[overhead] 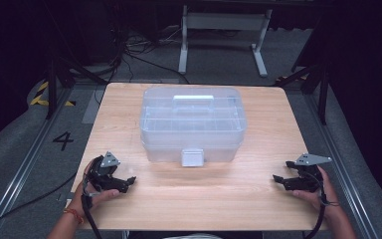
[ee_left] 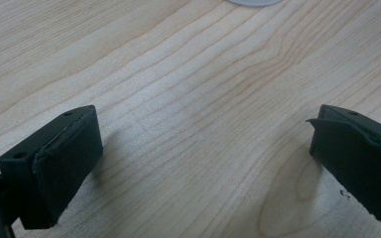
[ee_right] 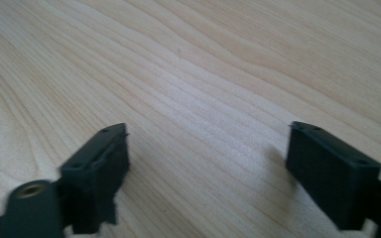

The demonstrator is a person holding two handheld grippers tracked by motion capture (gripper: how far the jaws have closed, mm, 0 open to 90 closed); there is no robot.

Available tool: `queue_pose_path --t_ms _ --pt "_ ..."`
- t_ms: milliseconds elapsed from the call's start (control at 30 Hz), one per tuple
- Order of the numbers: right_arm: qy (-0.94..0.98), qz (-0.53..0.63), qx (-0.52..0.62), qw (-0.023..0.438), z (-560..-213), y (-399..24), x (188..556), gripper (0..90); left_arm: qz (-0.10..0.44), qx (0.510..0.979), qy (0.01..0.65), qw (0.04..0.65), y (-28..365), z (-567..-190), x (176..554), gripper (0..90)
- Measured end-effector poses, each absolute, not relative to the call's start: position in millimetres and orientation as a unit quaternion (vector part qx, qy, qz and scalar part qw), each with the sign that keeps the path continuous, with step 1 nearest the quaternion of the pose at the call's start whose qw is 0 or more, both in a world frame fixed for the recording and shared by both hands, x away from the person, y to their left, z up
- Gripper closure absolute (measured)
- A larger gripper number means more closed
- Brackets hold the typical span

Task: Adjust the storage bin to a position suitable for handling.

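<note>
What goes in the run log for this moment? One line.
box: clear, lid on, table middle | left gripper: open, empty, near edge | right gripper: open, empty, near edge

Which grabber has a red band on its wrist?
The left gripper: the hand holding it wears a reddish wristband. The right gripper has none.

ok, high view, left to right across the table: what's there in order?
left gripper, jaws open on bare wood → clear plastic storage box with its latch at the front, mid-table → right gripper, jaws open, nothing between them. All sit on the wooden table.
</note>
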State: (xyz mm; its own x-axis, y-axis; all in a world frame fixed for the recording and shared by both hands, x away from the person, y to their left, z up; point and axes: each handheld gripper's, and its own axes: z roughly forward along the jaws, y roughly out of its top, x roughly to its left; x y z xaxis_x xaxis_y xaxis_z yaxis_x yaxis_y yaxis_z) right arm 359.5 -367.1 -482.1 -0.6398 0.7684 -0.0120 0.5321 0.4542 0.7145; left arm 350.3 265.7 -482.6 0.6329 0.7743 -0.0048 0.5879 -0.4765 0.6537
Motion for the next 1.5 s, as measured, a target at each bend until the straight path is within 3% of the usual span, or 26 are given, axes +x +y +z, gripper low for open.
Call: queue_pose_path --t_ms 533,1000,1500 --pt "0.82 0.397 0.37 0.181 -442 -363 372 29.3 0.148 0.846 0.402 0.316 266 -483 350 0.4" --pt "0.817 0.404 0.345 0.223 -403 -346 381 30.5 0.147 0.846 0.402 0.316 266 -483 350 0.5" --pt "0.814 0.42 0.324 0.237 -370 -326 392 31.2 0.149 0.846 0.402 0.316 266 -483 350 0.5"
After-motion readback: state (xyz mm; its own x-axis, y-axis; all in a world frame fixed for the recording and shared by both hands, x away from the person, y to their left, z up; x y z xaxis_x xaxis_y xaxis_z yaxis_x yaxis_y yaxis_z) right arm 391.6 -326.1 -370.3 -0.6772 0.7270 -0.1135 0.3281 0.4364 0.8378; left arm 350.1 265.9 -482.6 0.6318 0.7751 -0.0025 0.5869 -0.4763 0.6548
